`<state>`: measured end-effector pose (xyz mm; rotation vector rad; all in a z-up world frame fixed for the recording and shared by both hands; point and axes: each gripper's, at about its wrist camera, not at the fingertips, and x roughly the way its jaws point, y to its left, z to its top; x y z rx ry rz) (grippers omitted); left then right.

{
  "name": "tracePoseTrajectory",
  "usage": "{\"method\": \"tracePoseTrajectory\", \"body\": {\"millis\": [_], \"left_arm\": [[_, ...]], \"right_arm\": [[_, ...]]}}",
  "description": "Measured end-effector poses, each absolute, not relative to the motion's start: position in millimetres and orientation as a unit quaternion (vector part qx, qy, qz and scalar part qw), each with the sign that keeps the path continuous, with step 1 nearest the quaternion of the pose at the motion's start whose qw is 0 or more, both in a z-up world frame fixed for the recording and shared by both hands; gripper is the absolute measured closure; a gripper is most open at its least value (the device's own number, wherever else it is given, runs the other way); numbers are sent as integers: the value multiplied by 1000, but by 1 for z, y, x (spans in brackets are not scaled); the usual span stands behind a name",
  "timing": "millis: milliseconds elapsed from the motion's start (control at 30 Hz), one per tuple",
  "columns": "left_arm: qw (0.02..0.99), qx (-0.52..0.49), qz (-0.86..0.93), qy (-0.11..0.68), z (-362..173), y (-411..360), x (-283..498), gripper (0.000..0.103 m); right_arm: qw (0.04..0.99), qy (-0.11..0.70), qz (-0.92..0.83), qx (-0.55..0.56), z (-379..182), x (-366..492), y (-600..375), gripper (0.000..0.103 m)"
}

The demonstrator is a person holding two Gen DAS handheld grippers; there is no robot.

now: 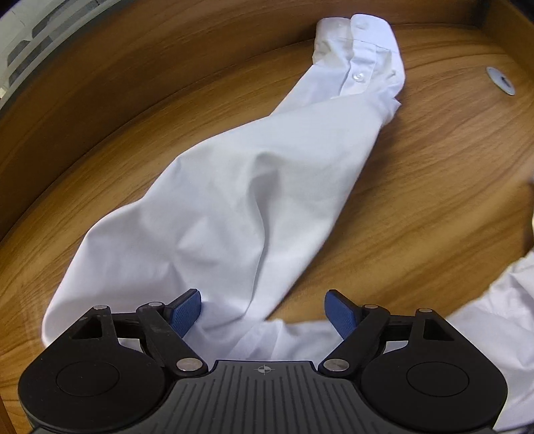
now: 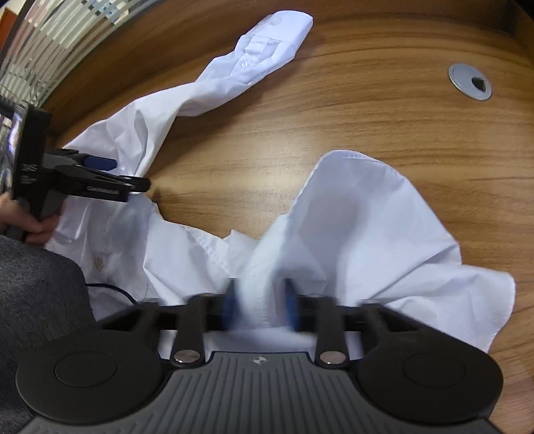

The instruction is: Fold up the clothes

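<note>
White shirt point(image 2: 187, 253) sleeve point(image 1: 233, 200) cuff-end away; left gripper point(image 1: 263, 313) fingers wide apart, right gripper point(image 2: 258, 300) fingers pinching cloth.

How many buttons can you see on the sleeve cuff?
2: both on the cuff at the sleeve's far end, one near its tip, one lower on the placket. More may be hidden in the folds.

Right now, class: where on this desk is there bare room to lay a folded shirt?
Bare wood lies between the sleeve, the bunched shirt body and the cable grommet. The near edge is crowded by cloth, the left gripper and right gripper.
</note>
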<state>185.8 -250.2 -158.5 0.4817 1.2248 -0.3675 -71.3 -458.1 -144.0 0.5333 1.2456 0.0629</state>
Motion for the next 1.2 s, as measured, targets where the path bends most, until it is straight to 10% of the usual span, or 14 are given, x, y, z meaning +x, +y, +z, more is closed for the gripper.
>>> {"method": "tracePoseTrajectory", "body": {"millis": [100, 133, 167, 733, 1200], "left_arm": [[788, 199, -163, 559, -159, -251, 190, 66], [793, 190, -159, 557, -157, -250, 193, 98], [797, 181, -156, 555, -154, -248, 195, 101], [931, 21, -12, 364, -11, -156, 267, 101], [924, -21, 72, 375, -1, -101, 325, 99]], "right_arm": [[787, 561, 23, 255, -137, -73, -463, 92], [794, 551, 18, 256, -131, -73, -467, 93], [800, 541, 11, 260, -125, -72, -471, 94], [846, 288, -119, 433, -34, -52, -614, 98], [839, 375, -167, 357, -113, 43, -651, 100]]}}
